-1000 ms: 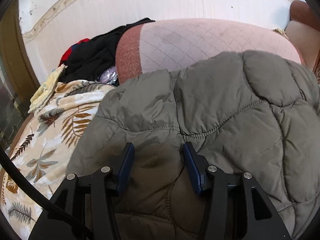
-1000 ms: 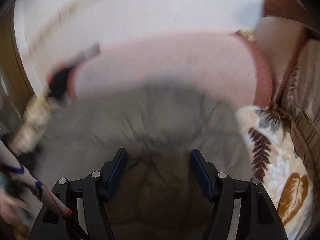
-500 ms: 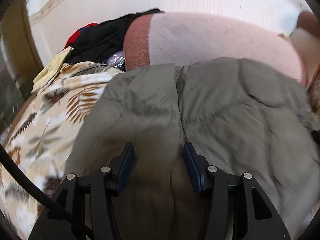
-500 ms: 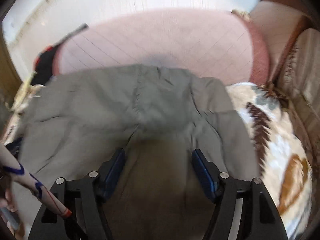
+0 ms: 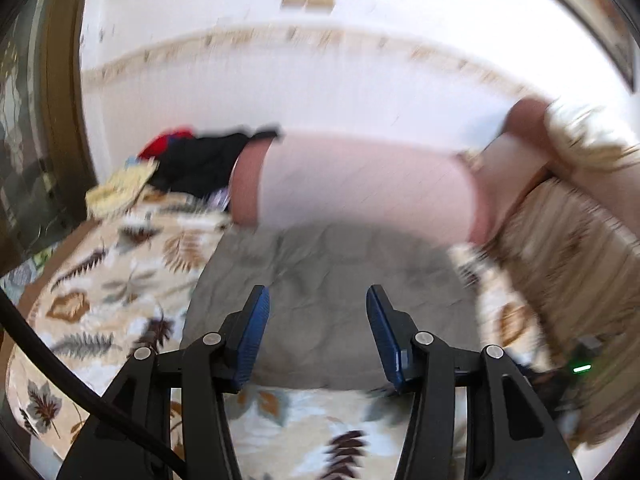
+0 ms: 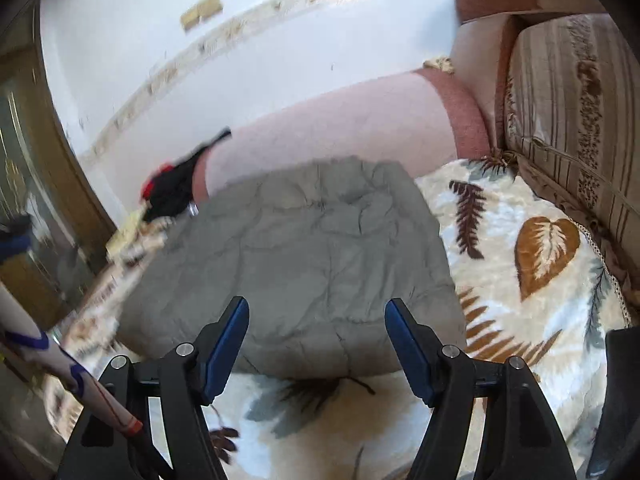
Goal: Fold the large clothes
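On the leaf-print blanket (image 6: pixel 548 248) the folded grey jacket (image 6: pixel 320 248) lies before the pink cushion (image 6: pixel 340 120), so we keep left claw (image 5: pixel 318 334) and right claw (image 6: pixel 316 346) spread, empty, and should press it flat evenly.

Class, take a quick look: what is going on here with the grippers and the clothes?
A person is folding a grey-green quilted jacket that lies bunched into a compact bundle on a leaf-print blanket over a sofa. Neither the left gripper nor the right gripper holds anything; both hang above the jacket's near edge with nothing between the jaws. A pile of dark and red clothes waits beside the pink cushion.
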The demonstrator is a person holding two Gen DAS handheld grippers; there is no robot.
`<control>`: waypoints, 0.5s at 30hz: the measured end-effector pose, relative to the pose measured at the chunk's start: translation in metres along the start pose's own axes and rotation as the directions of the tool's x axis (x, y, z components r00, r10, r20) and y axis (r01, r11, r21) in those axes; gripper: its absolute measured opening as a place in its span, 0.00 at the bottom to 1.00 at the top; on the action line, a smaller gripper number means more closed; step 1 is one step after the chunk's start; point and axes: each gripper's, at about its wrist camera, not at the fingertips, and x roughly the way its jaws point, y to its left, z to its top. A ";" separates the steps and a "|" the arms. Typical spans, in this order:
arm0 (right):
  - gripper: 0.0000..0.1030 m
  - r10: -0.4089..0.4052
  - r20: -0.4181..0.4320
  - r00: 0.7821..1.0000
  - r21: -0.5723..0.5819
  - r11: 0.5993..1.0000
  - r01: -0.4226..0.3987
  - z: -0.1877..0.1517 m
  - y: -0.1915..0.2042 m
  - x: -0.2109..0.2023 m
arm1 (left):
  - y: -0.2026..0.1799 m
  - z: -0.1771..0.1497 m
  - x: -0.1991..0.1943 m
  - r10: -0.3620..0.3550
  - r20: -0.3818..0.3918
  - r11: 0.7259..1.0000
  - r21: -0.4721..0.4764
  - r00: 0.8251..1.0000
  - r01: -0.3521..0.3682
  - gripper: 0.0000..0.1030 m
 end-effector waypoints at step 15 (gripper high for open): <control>0.59 -0.070 0.005 0.998 -0.086 0.994 0.071 0.007 0.016 0.031 | 0.041 -0.071 0.129 0.152 -0.149 0.988 0.035 0.977 -0.149 0.59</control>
